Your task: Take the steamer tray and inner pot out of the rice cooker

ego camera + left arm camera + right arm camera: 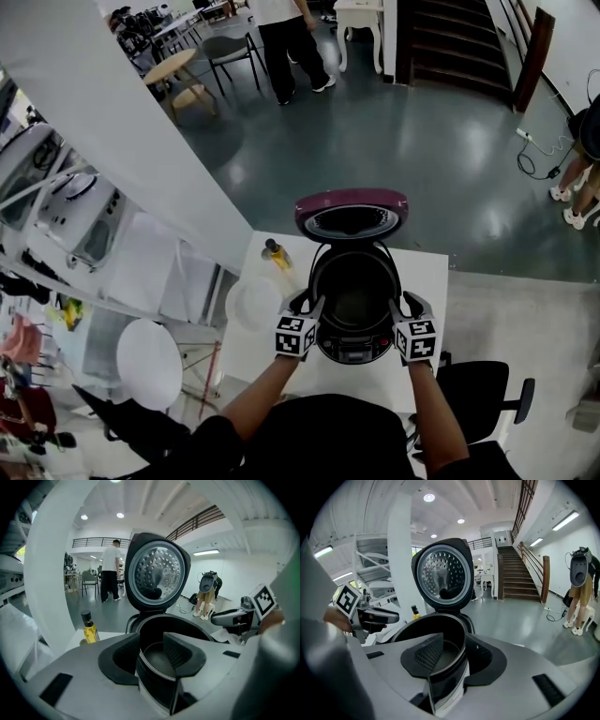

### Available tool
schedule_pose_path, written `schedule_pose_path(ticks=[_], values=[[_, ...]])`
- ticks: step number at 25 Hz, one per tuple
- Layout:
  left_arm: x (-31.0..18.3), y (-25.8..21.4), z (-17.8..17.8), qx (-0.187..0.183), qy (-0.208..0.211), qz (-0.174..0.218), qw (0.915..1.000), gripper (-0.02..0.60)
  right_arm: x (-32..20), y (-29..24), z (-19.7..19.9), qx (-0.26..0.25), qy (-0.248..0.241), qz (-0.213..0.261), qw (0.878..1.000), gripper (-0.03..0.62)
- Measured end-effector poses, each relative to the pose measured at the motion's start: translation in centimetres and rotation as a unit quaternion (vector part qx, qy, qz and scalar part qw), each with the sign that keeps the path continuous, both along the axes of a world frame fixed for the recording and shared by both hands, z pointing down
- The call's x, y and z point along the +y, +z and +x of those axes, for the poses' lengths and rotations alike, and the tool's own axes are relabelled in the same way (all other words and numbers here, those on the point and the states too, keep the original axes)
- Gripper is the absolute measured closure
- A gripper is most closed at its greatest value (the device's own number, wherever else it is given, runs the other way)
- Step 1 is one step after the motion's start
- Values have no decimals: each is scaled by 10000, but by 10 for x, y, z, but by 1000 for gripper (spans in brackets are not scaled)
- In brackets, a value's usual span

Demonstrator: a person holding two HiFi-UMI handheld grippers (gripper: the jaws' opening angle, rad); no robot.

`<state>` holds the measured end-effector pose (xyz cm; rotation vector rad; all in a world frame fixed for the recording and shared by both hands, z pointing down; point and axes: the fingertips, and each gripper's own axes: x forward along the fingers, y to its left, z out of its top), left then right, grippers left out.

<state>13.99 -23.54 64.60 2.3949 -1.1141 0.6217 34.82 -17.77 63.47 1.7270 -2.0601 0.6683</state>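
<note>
The rice cooker (354,349) stands on a white table (424,272) with its maroon lid (352,214) swung up. Its dark inner pot (354,292) sits inside and looks empty. My left gripper (307,306) is at the pot's left rim and my right gripper (405,306) at the right rim. In the left gripper view the left gripper (151,644) is open, one jaw inside the inner pot (157,665) and one outside, the rim between them. The right gripper (454,644) stands open the same way over the pot's rim (461,634). A white round tray (253,302) lies left of the cooker.
A small yellow bottle (275,253) stands on the table behind the white tray. A black chair (480,394) is at the table's right front corner, a round white stool (148,362) to the left. A person (291,42) stands far back on the floor.
</note>
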Motion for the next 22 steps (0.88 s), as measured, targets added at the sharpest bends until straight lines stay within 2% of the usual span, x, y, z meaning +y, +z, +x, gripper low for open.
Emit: schedule_pose_path(ticks=[3,7,15,22], values=[[-6,14,1,-28,54,-236,9997,448,-8,9,0,56,-26,-148,9999,467],[-14,25,1,-80,107,-349,9993,448,-17,21,0,91,-79,-278,9995,467],[-22,37,12,-212,409,-425,9980,430,-30,44,0,60,-117,-629,9979,467],[-26,39,12,-301,353,-441,9980,422,-34,56,6,63,-144,-811,9966,468]])
